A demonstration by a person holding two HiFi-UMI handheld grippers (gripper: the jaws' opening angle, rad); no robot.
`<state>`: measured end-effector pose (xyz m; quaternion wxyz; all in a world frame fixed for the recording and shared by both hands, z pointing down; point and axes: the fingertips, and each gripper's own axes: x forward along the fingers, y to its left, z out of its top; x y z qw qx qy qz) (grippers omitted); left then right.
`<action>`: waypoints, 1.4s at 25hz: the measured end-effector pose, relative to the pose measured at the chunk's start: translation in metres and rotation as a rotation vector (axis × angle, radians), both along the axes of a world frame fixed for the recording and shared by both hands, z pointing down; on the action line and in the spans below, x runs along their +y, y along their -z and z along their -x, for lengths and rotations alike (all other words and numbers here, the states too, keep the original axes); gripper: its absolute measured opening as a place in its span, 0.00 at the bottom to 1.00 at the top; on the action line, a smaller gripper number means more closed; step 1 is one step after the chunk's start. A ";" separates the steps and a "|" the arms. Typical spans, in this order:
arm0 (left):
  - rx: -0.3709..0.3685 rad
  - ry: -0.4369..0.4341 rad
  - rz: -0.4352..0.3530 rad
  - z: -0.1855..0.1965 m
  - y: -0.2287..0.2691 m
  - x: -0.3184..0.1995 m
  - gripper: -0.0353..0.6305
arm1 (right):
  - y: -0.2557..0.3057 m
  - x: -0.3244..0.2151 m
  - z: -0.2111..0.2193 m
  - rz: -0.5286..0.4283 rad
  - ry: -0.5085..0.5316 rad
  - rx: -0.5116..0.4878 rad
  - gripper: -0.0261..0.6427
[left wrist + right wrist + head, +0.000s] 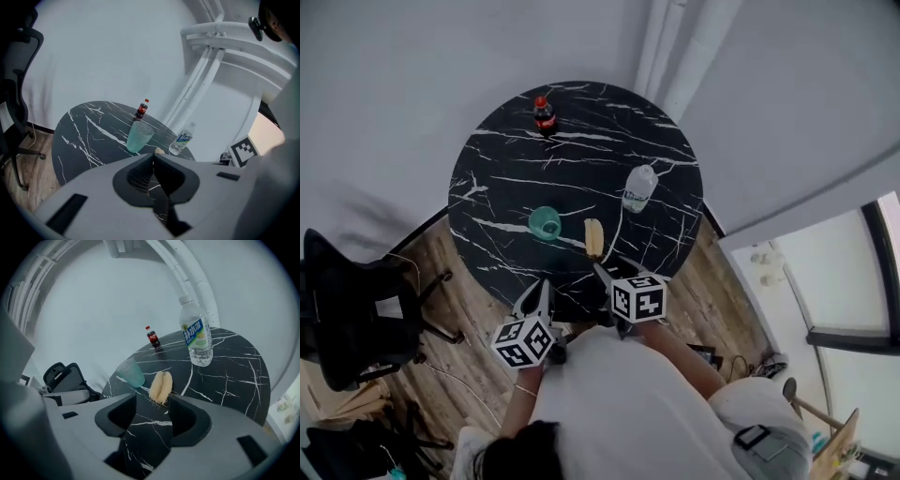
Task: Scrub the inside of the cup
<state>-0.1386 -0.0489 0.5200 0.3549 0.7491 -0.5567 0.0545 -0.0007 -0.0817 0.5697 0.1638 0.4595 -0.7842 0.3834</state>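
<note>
Cup point(545, 222) is standing upright on the marble worktop point(487, 159) | pale brush point(593, 237) is lying just beside the cup | left gripper point(153, 157) is hovering short of the cup, fingers pressed together on nothing | right gripper point(152, 401) is hovering near the cup, fingers standing apart, empty, brush just ahead

gripper point(152, 404) jaws apart, yellow brush point(161, 386) ahead

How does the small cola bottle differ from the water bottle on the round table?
The cola bottle is dark with a red cap; the water bottle is clear with a pale cap. The cola bottle is smaller than the water bottle. It stands at the far edge, the water bottle nearer the person. Both stand upright on the black table.
</note>
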 end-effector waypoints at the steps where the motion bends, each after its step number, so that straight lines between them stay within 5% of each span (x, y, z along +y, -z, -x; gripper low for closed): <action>1: -0.001 0.020 0.007 0.002 -0.002 0.001 0.07 | -0.005 -0.003 0.002 0.017 0.014 0.006 0.33; 18: -0.040 0.219 0.030 0.021 -0.009 0.000 0.07 | -0.050 -0.043 0.022 0.185 -0.003 0.111 0.38; 26: -0.065 0.187 0.048 0.021 -0.015 -0.011 0.07 | -0.064 -0.050 0.021 0.214 -0.004 0.185 0.37; 29: -0.060 0.168 0.060 0.020 -0.020 -0.014 0.07 | -0.063 -0.052 0.016 0.195 -0.019 0.193 0.25; 35: -0.082 0.150 0.055 0.021 -0.024 -0.022 0.07 | -0.061 -0.052 0.014 0.158 0.007 0.209 0.18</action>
